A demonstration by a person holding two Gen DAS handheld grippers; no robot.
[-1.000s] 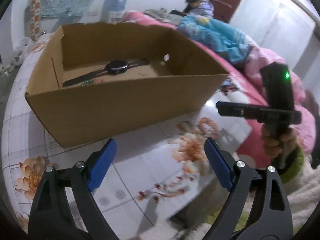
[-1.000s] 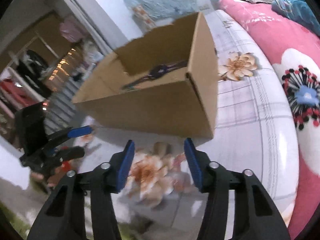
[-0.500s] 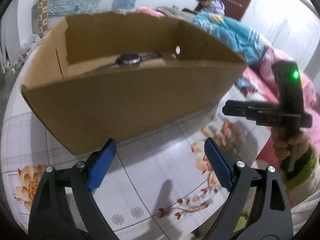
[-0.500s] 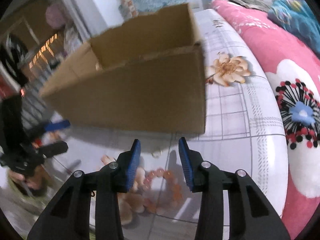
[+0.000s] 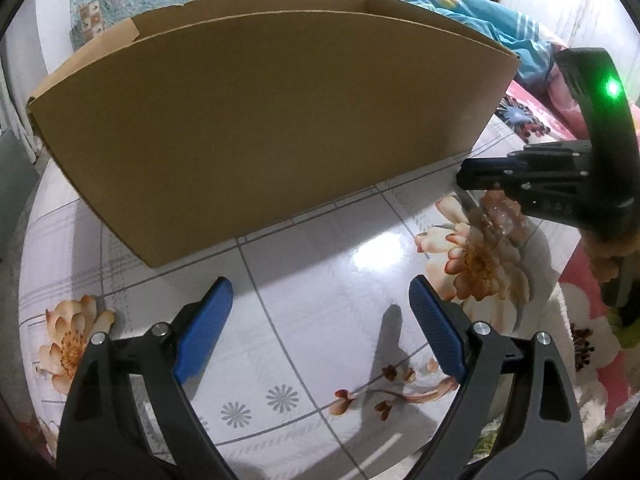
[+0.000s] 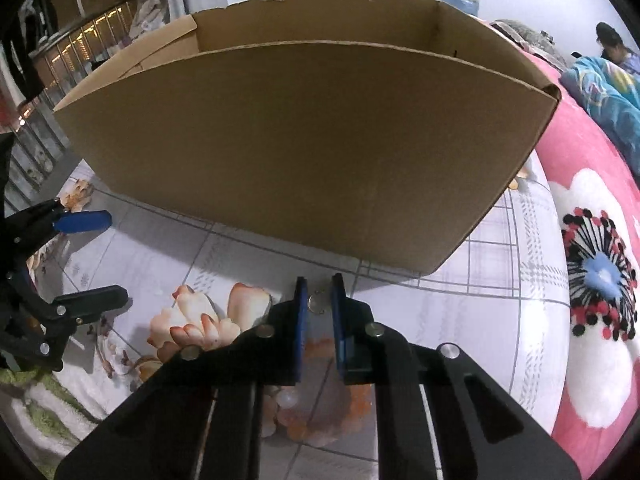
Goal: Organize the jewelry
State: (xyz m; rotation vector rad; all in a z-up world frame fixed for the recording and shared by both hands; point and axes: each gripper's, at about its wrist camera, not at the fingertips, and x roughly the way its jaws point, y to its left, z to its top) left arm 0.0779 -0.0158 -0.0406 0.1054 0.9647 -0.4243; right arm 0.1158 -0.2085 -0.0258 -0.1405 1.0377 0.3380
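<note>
A big cardboard box (image 5: 272,120) (image 6: 304,148) stands on the flowered table; its near wall hides the inside in both views. My right gripper (image 6: 319,306) (image 5: 500,178) hangs low in front of the box, its jaws closing to a narrow gap. A small metal ring (image 6: 317,304) lies between the tips, and the pads do not visibly press it. A pink bead bracelet (image 6: 320,420) (image 5: 500,212) lies on the table under that gripper. My left gripper (image 5: 320,320) (image 6: 84,256) stands wide open over bare tabletop, nothing between its fingers.
The glossy flower-print tabletop (image 5: 320,264) runs along the box's front. A pink flowered blanket (image 6: 592,264) lies to the right, with a blue quilt (image 5: 500,32) beyond it and a seated person (image 6: 616,46) far back. Green-white cloth (image 6: 44,400) lies at the table's near edge.
Both grippers sank toward the table, so the box's inside with the dark watch went out of sight. The right jaws narrowed and moved over the bracelet to the ring.
</note>
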